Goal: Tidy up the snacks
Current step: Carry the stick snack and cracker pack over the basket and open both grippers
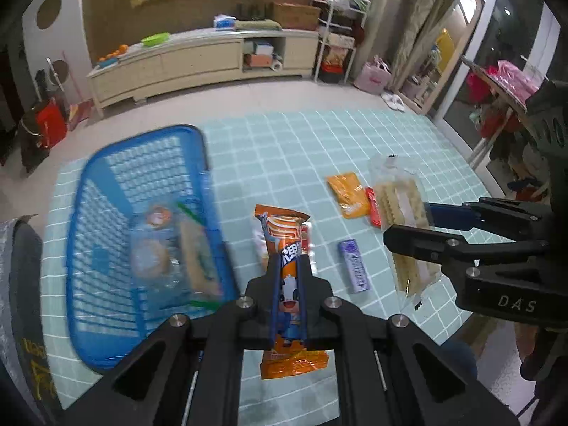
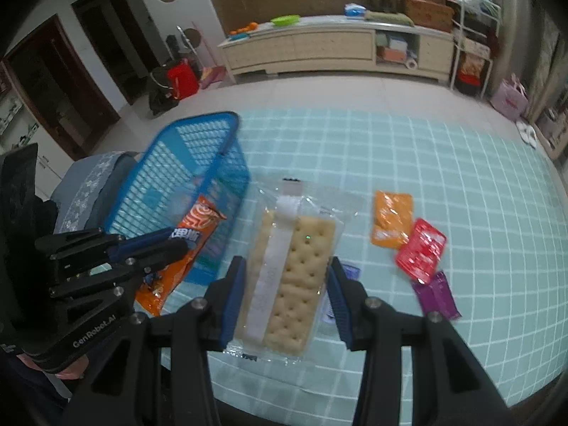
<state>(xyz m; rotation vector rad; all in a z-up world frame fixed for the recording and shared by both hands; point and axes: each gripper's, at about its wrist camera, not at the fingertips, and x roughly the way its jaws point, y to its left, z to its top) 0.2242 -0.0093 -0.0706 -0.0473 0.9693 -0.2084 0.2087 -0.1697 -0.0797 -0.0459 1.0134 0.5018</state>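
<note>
Orange snack wrapper [image 1: 288, 284] shows a cartoon cow.

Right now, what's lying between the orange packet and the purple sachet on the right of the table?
A red sachet, overlapping the orange packet and reaching the purple sachet; right wrist view.

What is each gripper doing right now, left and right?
Left gripper: closed on the orange snack packet.
Right gripper: closed on the clear cracker pack.

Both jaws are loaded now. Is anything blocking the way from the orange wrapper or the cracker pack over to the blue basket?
Nothing visible does. The orange wrapper and cracker pack hang above bare tablecloth beside the blue basket, whose top is open.
</note>
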